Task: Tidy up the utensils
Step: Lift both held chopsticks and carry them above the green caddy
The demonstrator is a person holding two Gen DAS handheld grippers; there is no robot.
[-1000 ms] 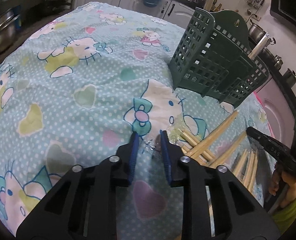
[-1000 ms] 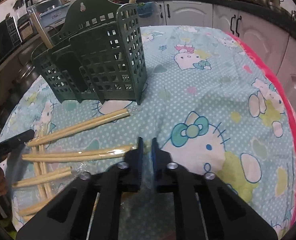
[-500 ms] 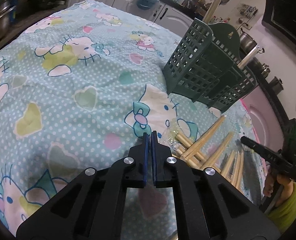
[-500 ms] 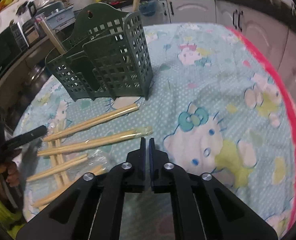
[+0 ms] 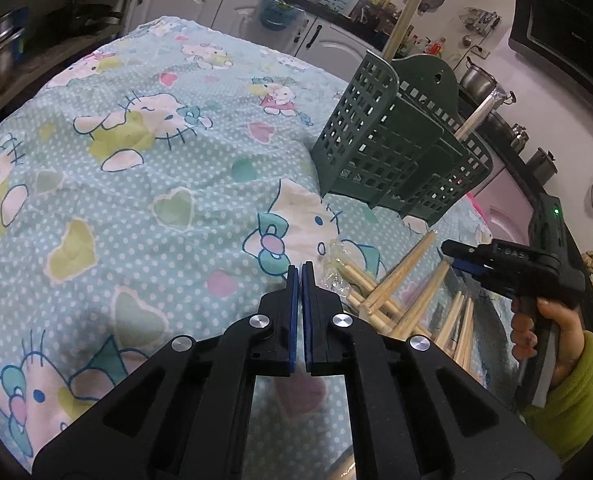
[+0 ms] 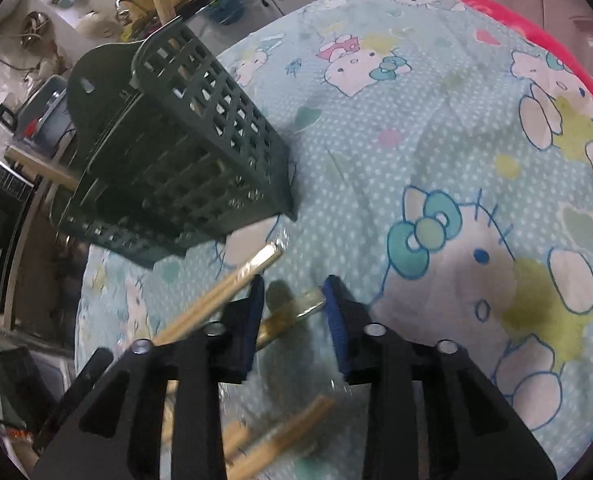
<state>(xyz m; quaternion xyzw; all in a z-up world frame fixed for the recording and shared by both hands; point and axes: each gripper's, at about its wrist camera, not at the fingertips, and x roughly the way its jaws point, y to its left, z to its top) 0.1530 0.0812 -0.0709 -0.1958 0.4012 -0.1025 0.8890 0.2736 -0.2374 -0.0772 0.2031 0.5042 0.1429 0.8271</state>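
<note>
Green slotted holder (image 6: 176,152) beyond loose chopstick pairs (image 5: 400,292); left gripper (image 5: 301,270) shut, empty; right gripper (image 6: 292,292), jaws apart and closing, straddles one wrapped pair (image 6: 292,312).

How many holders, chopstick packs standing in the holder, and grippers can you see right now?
green holder: 1
chopstick packs standing in it: 2
grippers: 2 (left gripper shut and empty; right gripper closing around a loose chopstick pack, pads not yet pressing on it)
Total: 5
</note>
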